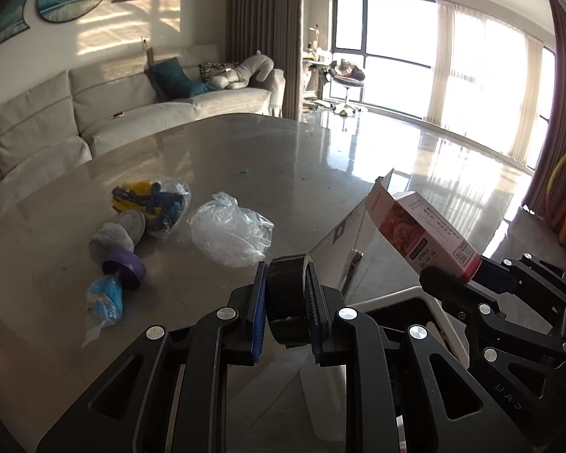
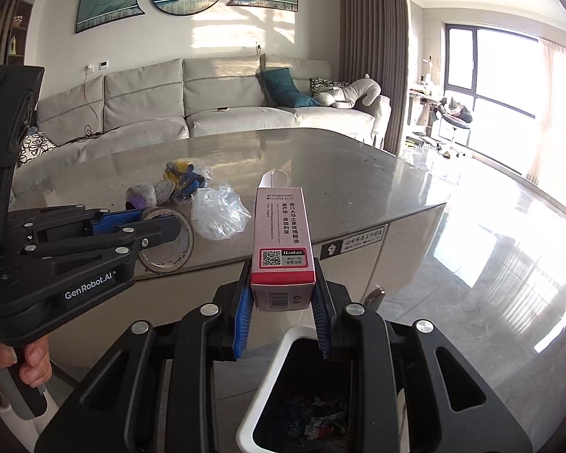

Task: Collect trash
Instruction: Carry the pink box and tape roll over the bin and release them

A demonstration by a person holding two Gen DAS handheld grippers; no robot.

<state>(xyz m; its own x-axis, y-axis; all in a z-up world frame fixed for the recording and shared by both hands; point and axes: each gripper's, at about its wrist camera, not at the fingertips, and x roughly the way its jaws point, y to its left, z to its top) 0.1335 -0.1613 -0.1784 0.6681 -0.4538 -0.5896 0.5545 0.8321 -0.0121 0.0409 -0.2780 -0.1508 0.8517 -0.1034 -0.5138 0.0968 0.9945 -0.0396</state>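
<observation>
Our right gripper (image 2: 283, 302) squeezes a pink box (image 2: 283, 241) over the white trash bin (image 2: 268, 377); only the right view shows trash inside. Our left gripper (image 1: 285, 302) pinches a tape roll (image 1: 285, 294) at the tabletop (image 1: 226, 143) edge. We see the sofa (image 2: 207, 105), a clear bag (image 1: 230, 230) and a purple cap (image 1: 126, 264).

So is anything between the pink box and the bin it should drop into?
Nothing visible. The right gripper holds the pink box above the bin, whose mouth is open below it.
</observation>
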